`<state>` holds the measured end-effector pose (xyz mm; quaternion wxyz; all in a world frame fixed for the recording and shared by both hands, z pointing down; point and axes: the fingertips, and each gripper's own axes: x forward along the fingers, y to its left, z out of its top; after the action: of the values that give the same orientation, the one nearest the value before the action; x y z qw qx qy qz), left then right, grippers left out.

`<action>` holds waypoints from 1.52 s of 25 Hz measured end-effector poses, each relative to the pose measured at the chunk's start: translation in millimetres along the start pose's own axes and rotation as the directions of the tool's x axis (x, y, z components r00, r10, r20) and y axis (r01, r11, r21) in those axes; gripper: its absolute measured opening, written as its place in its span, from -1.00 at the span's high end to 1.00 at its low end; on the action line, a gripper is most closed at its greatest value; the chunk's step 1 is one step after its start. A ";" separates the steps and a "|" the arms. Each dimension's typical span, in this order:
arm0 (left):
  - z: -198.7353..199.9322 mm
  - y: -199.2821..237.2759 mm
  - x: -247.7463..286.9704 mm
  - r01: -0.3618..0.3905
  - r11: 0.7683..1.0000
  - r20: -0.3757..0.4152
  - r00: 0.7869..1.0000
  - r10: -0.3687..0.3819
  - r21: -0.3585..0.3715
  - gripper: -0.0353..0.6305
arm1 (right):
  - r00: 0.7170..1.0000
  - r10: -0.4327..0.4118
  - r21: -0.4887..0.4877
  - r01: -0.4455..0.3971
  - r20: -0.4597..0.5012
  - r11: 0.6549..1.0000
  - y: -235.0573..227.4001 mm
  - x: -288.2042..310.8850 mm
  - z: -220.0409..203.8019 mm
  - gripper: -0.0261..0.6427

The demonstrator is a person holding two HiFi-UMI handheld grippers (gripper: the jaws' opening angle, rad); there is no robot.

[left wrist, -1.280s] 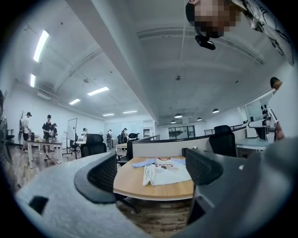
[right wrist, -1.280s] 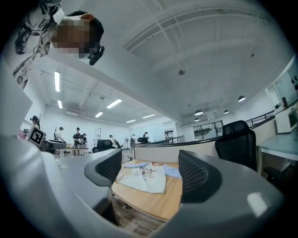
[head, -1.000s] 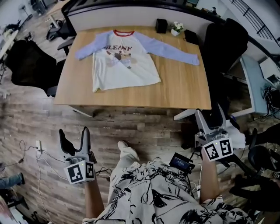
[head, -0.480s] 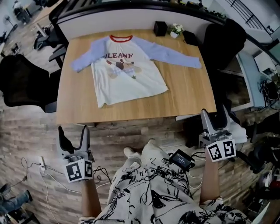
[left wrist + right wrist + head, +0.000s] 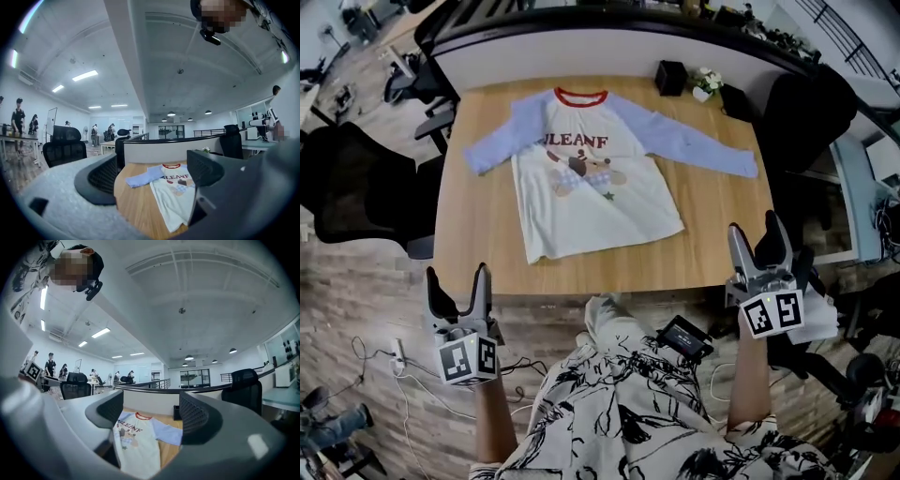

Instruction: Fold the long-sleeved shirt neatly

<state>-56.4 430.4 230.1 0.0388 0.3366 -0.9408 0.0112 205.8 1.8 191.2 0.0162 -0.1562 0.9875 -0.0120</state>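
Black office chair [image 5: 352,183]: placed beside the left edge of the wooden table [image 5: 473,239]. Left gripper [image 5: 457,281]: held off the table's near left corner, over the plank floor; its jaws are spread wide apart and nothing is held between them. Long-sleeved shirt [image 5: 591,183]: laid flat and unfolded on the table, white body, blue sleeves spread out to both sides, red collar turned toward the far edge, lettering and a print seen on the chest. Black box [image 5: 671,77] and small potted plant [image 5: 706,80]: set near the far edge, to the right of the collar. Right gripper [image 5: 753,228]: held at the near right corner of the table; its jaws are likewise parted and empty, well apart from the shirt
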 end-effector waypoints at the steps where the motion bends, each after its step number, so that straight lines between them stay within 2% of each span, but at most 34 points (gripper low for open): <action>1: 4.4 3.9 11.9 -0.007 1.000 -0.002 1.000 0.007 0.005 -0.47 | 1.000 0.006 0.001 -0.006 0.004 1.000 -2.1 15.2 2.3 -0.17; 8: 10.4 18.5 98.2 -0.044 0.998 -0.039 0.998 0.046 0.042 -0.47 | 0.995 0.091 -0.012 -0.092 -0.026 0.996 -18.3 116.2 -11.7 -0.17; 13: 11.3 44.4 138.1 -0.073 0.994 -0.060 0.995 0.078 0.078 -0.47 | 0.976 0.205 -0.010 -0.206 -0.081 0.979 7.9 178.0 -34.3 -0.17; 16: 9.4 64.5 162.7 -0.048 0.993 -0.091 0.994 0.058 0.109 -0.47 | 0.947 0.298 -0.034 -0.304 -0.124 0.952 46.3 213.4 -45.4 -0.17; 20: -4.7 89.1 213.4 0.057 0.985 -0.162 0.986 -0.031 0.161 -0.47 | 0.900 0.392 -0.026 -0.404 -0.188 0.914 99.2 264.0 -71.4 -0.17; 25: -32.0 125.5 277.5 0.134 0.978 -0.223 0.970 -0.096 0.162 -0.47 | 0.829 0.493 -0.030 -0.518 -0.263 0.855 184.7 321.3 -123.7 -0.17; 27: -46.8 136.8 296.6 0.165 0.971 -0.243 0.962 -0.121 0.170 -0.47 | 0.811 0.516 0.001 -0.536 -0.275 0.844 215.5 338.1 -141.2 -0.17; 31: -84.7 167.0 330.1 0.232 0.955 -0.323 0.932 -0.163 0.186 -0.47 | 0.794 0.521 0.067 -0.529 -0.314 0.846 276.0 372.8 -172.1 -0.15; 34: -118.8 197.2 356.5 0.280 0.945 -0.394 0.898 -0.197 0.166 -0.47 | 0.750 0.554 0.123 -0.550 -0.363 0.826 336.1 393.7 -207.4 -0.17; 36: -145.1 210.8 373.5 0.329 0.934 -0.442 0.864 -0.240 0.136 -0.47 | 0.707 0.578 0.161 -0.568 -0.408 0.807 374.4 401.8 -237.3 -0.20; 38: -172.7 218.0 388.3 0.389 0.916 -0.491 0.821 -0.293 0.102 -0.47 | 0.681 0.574 0.183 -0.560 -0.455 0.808 406.0 410.6 -266.8 -0.17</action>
<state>-482.5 361.5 434.5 0.2308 0.4896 -0.8218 0.1778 -319.1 266.1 434.5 -0.2291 0.1656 0.9573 -0.0600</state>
